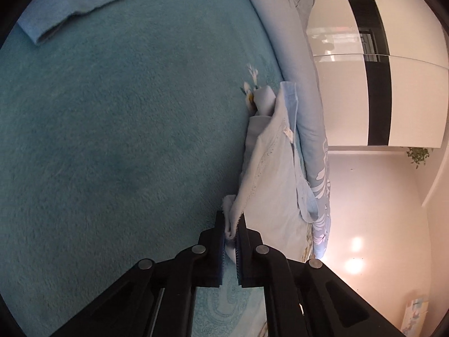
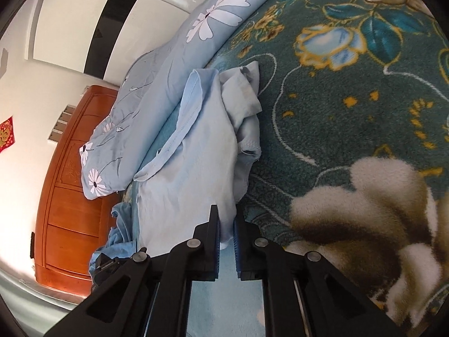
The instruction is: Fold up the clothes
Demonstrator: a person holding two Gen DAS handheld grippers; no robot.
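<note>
A pale blue garment (image 1: 276, 174) lies stretched over the teal blanket (image 1: 118, 129), its far end bunched near a stitched hem. My left gripper (image 1: 230, 224) is shut on one edge of the garment. In the right wrist view the same pale blue garment (image 2: 196, 163) runs away from me with a crumpled sleeve at its far end. My right gripper (image 2: 226, 221) is shut on another edge of it. Both hold the cloth just above the bed.
A folded blue towel-like piece (image 1: 75, 8) lies far left on the blanket. A light blue flowered pillow (image 2: 157, 98) lies along the bed edge. A wooden cabinet (image 2: 70, 182) and white wardrobe (image 1: 378, 92) stand beyond. The floral blanket (image 2: 350, 112) spreads to the right.
</note>
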